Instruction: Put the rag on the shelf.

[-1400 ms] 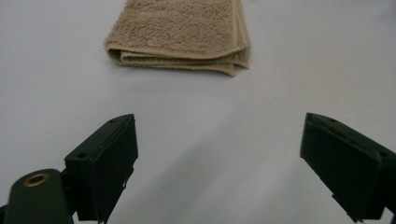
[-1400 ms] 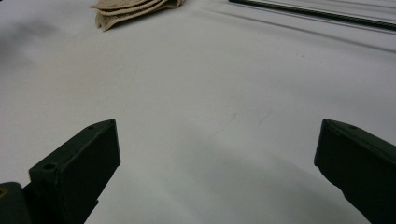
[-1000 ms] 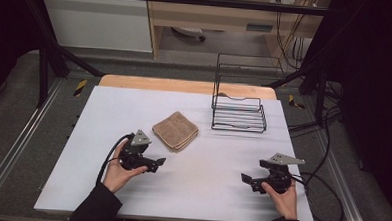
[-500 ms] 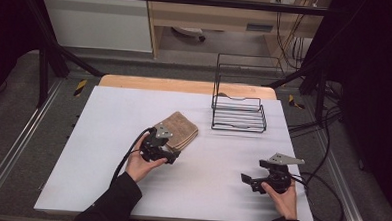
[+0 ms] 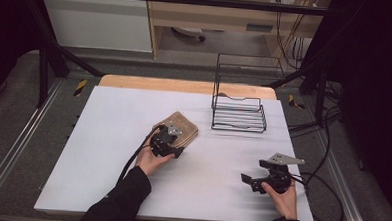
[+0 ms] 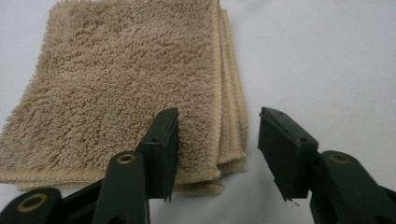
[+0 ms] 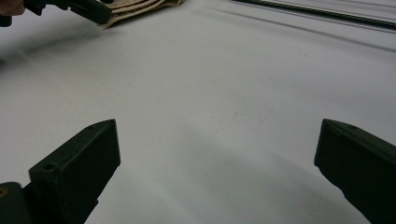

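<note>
A folded tan towel (image 5: 184, 125) lies on the white table (image 5: 113, 117), left of centre. My left gripper (image 5: 170, 139) is at the towel's near corner. In the left gripper view the gripper (image 6: 218, 116) stands open, its jaws low on either side of the towel's (image 6: 116, 79) layered edge, one jaw over the pile and the other over bare table. My right gripper (image 5: 251, 182) rests near the table's front right. It (image 7: 218, 123) is wide open with nothing between its jaws, facing the towel (image 7: 140, 5) and the left gripper (image 7: 88, 10) far off.
A black wire rack (image 5: 239, 110) stands at the back right of the table, beyond the towel. Cables (image 5: 326, 176) trail off the right edge. A wooden strip (image 5: 185, 85) borders the far edge.
My left gripper has moved right and forward from bare table to the towel's near corner. The right gripper has stayed put.
</note>
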Demonstrator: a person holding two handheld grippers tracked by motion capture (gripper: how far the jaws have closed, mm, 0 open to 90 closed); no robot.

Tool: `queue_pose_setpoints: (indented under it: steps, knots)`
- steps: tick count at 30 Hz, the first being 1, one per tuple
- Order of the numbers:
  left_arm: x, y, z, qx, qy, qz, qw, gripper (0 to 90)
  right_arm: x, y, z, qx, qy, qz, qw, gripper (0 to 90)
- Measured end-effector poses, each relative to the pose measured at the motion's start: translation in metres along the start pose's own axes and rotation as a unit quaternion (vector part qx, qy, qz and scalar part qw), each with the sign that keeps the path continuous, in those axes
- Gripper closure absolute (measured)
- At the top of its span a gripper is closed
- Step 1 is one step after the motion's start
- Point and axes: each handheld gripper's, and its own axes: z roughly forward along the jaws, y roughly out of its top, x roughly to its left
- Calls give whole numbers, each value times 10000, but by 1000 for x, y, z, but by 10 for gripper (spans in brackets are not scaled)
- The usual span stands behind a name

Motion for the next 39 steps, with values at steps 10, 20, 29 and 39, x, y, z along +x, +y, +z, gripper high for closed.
queue_pose_setpoints:
  steps: [10,20,29,39]
  knots:
    - [3,1,6,85,111,145,9998,556,0,0,0,-2,2,8,10000,9]
    - [4,3,8,161,180,149,9996,634,0,0,0,-5,9,17,10000,9]
    - [5,6,9,256,186,221,9993,720,0,0,0,-3,17,-2,10000,9]
    - [11,9,9,335,134,278,9990,806,0,0,0,3,18,10,10000,9]
